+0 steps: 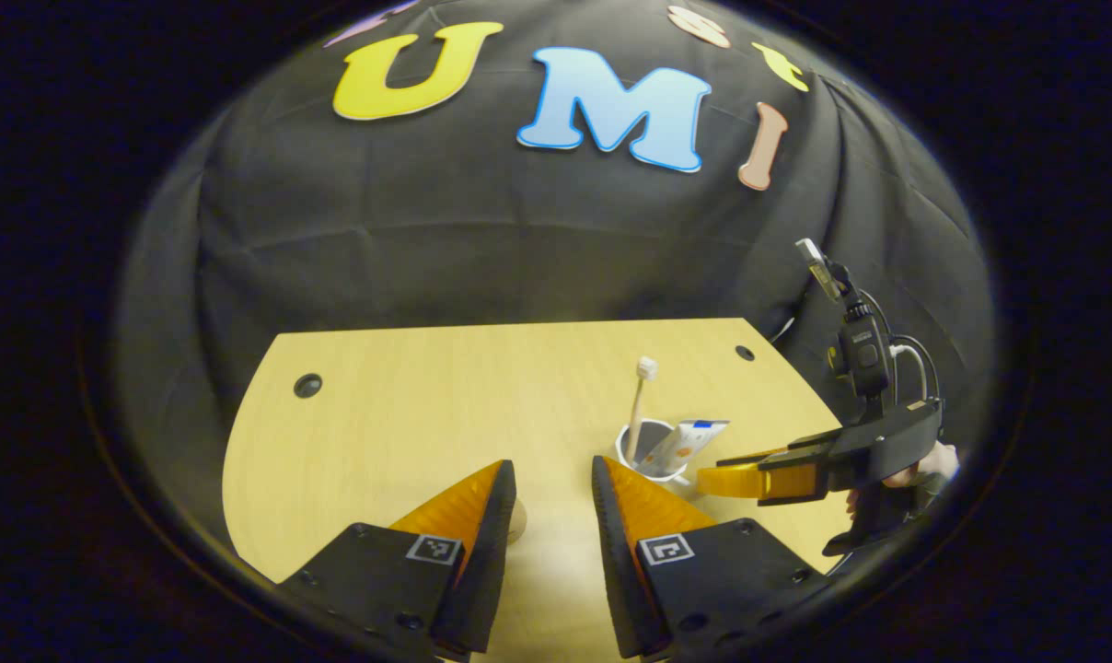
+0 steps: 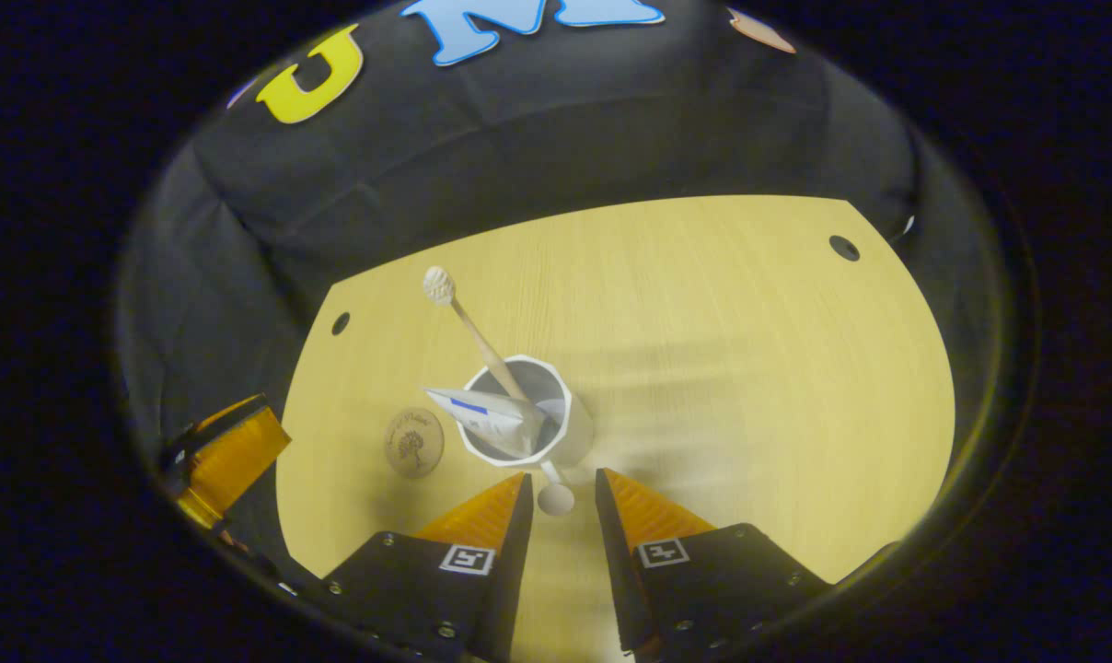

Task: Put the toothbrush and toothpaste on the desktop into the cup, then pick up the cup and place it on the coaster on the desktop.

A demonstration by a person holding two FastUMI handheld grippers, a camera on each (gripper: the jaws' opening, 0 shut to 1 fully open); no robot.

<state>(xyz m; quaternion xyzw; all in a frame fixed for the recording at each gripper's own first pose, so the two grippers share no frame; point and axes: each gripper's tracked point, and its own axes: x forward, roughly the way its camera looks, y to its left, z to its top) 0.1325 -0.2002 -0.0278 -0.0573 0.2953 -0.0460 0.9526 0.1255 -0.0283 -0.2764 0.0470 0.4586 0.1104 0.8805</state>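
Black cloth hangs behind a pale wooden counter [image 2: 703, 304], and on it I have the white cup [image 2: 570, 428] with the toothbrush [image 2: 478, 336] and toothpaste [image 2: 492, 419] already standing inside, both leaning out over the rim. My right gripper [image 2: 561, 488] sits with its fingers parted on either side of the cup's small handle knob, not yet pressing on it. My left gripper [image 1: 551, 483] is open too, holding nothing, hanging back from the cup.

What worries me is the lift. That knob looks like a thin thing to pinch, so if I close off-centre the cup could swing or slip, and the tall brush and tube make it top-heavy enough to tip their way. The coaster [image 2: 414, 442] lies just beside the cup, so a low carry could clip it and shove it off.

The right gripper view gives me the coaster and a look down into the cup. The left gripper view gives me what that one cannot: the right gripper [image 1: 717, 479] from the side, level with the cup [image 1: 648, 451], and the hand [image 1: 920, 470] behind it.
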